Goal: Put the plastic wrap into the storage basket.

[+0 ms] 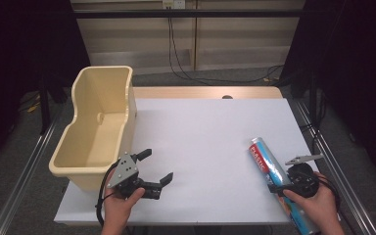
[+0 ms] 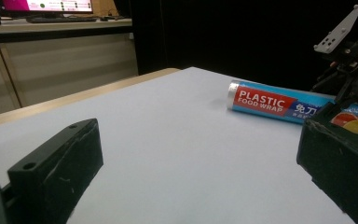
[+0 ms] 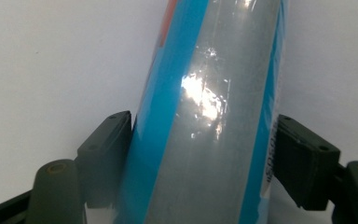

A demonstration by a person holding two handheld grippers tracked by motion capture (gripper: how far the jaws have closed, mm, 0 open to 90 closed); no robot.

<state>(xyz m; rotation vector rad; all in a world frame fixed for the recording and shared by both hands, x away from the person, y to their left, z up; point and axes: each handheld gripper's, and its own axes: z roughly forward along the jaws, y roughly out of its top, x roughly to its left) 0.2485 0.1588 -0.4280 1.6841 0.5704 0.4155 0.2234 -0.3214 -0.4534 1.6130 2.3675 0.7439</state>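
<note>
A roll of plastic food wrap [image 1: 266,160], blue and silver with a red label, lies on the white table [image 1: 205,137] at the right front. My right gripper [image 1: 280,182] straddles its near half, and in the right gripper view both jaws of the right gripper [image 3: 200,144] press against the roll [image 3: 205,121]. My left gripper [image 1: 157,165] hovers open near the front left, beside the bin, with nothing between its fingers. From the left gripper [image 2: 200,149] the roll [image 2: 272,100] shows across the table with the right gripper [image 2: 349,70] over it.
A cream plastic bin [image 1: 98,127], empty, stands on the table's left edge, right behind the left gripper. Cables run along the floor beyond the far edge. Dark curtains hang on both sides.
</note>
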